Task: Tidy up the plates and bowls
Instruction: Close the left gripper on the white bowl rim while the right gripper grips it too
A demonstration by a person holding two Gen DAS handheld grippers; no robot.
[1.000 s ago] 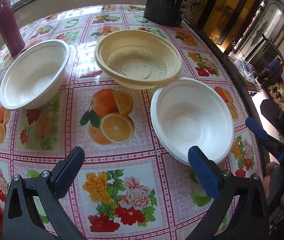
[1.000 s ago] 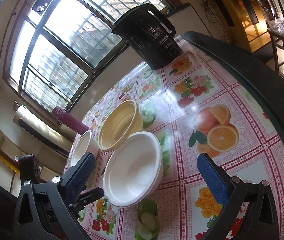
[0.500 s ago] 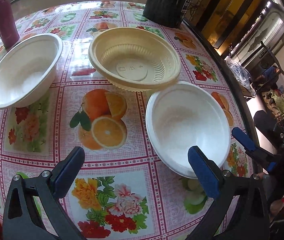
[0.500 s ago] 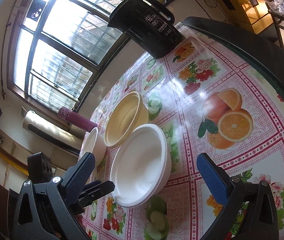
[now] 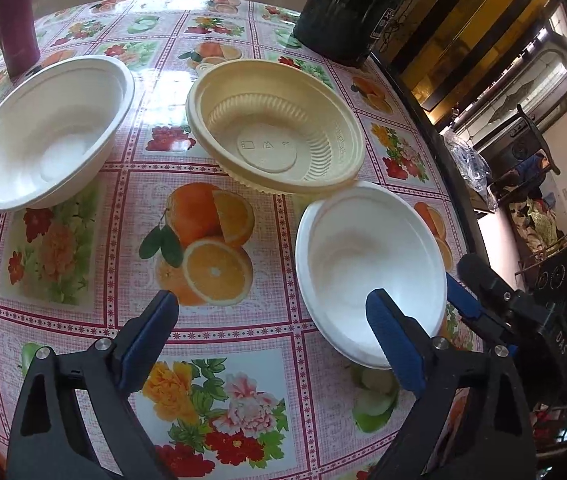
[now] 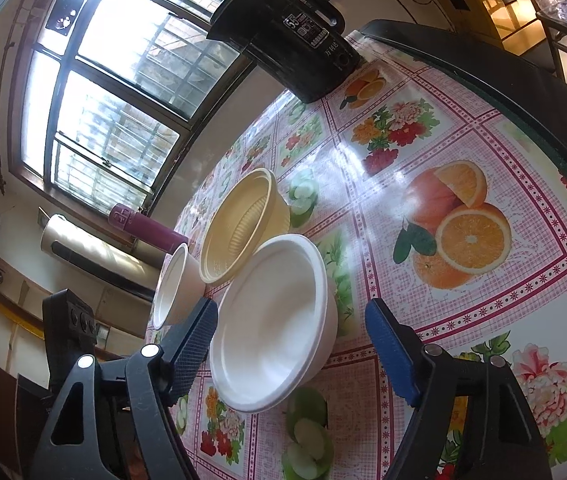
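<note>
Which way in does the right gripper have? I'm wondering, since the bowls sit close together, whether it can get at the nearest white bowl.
Probably yes. The right gripper already straddles the nearest white bowl, jaws closing, pads not yet touching. The yellow bowl sits behind it, clear of the fingers.

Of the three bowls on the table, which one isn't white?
The ribbed cream-yellow bowl, the middle one nearest the black kettle. The white bowl by the maroon bottle and the white bowl nearest the grippers are both smooth-walled.
</note>
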